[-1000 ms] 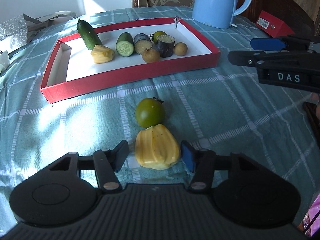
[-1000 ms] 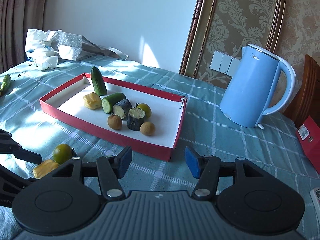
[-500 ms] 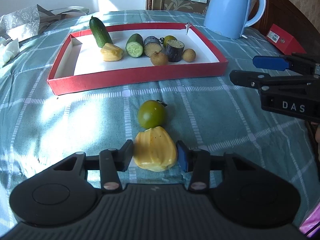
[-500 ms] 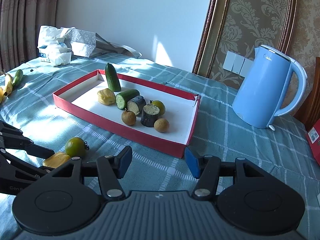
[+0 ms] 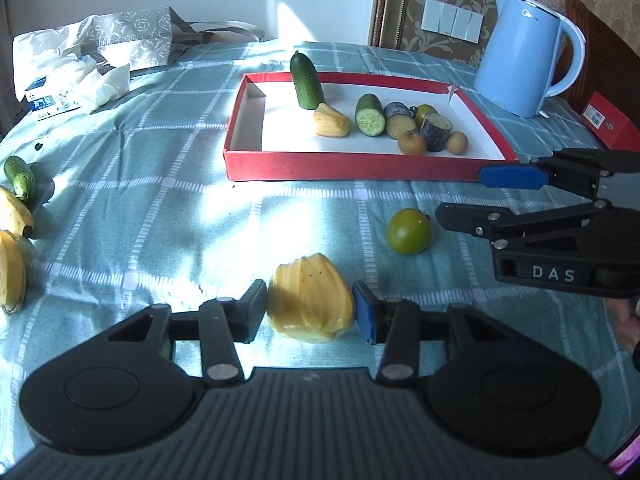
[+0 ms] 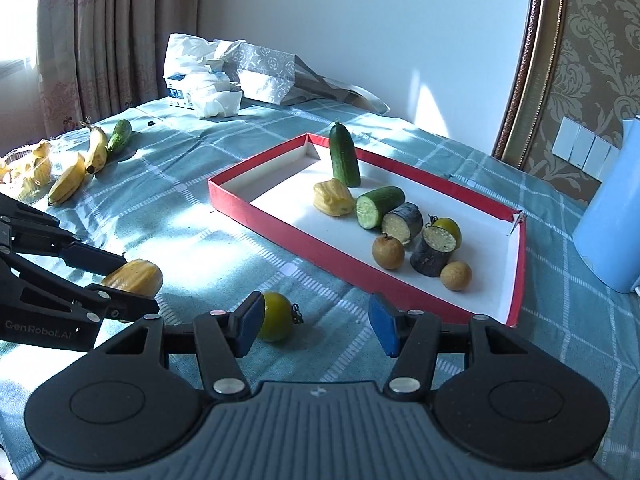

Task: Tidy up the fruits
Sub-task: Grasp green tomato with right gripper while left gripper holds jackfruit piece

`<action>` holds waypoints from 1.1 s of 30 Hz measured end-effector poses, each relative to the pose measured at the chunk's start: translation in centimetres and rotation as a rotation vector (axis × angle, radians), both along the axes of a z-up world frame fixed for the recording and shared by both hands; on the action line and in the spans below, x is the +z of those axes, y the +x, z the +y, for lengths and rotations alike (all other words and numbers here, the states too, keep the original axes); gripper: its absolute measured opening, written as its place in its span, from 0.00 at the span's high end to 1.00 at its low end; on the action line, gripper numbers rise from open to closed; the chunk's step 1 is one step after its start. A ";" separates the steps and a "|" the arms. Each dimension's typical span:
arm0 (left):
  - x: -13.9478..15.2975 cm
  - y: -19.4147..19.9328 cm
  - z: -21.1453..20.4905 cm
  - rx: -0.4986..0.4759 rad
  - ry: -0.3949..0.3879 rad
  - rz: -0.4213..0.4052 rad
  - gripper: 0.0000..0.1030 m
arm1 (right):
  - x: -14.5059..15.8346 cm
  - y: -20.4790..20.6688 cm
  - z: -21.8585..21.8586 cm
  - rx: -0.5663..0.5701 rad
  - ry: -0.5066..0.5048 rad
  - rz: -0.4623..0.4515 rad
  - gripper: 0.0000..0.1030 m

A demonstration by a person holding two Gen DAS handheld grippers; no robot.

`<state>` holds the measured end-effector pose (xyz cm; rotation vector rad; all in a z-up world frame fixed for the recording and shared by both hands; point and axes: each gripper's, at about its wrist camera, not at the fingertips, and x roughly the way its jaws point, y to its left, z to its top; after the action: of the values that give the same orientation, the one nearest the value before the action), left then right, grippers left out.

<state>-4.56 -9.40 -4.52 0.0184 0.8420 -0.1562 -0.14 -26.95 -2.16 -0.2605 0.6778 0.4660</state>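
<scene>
Item: yellow fruit piece, now pinched by the left gripper, whose jaws were wider a second ago; apparently lifted off the cloth. Red tray at one o'clock. Right gripper spread, green tomato beside its left pad.

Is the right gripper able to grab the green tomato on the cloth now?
Probably yes. The right gripper has open fingers, and the green tomato sits just ahead with nothing between.

Left tool around yellow fruit
</scene>
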 end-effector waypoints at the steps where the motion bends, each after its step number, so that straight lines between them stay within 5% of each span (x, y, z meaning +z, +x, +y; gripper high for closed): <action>1: 0.1 -0.2 0.4 0.010 0.005 -0.004 0.59 | -0.2 0.2 0.4 0.005 -0.001 0.005 0.45; 11: 0.8 -0.9 2.0 0.030 0.012 -0.026 0.59 | -2.1 0.8 2.7 0.036 -0.042 0.044 0.46; 17: 1.0 -0.6 2.6 0.029 -0.001 -0.021 0.59 | -3.1 1.0 3.6 0.027 -0.057 0.042 0.58; 33: 1.3 1.4 3.8 0.023 0.001 0.005 0.59 | -2.9 0.7 3.3 -0.059 -0.059 0.014 0.62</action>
<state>-3.16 -5.58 -3.25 0.0095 0.8466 -0.1336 0.55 -23.61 -5.05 -0.2921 0.7117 0.3917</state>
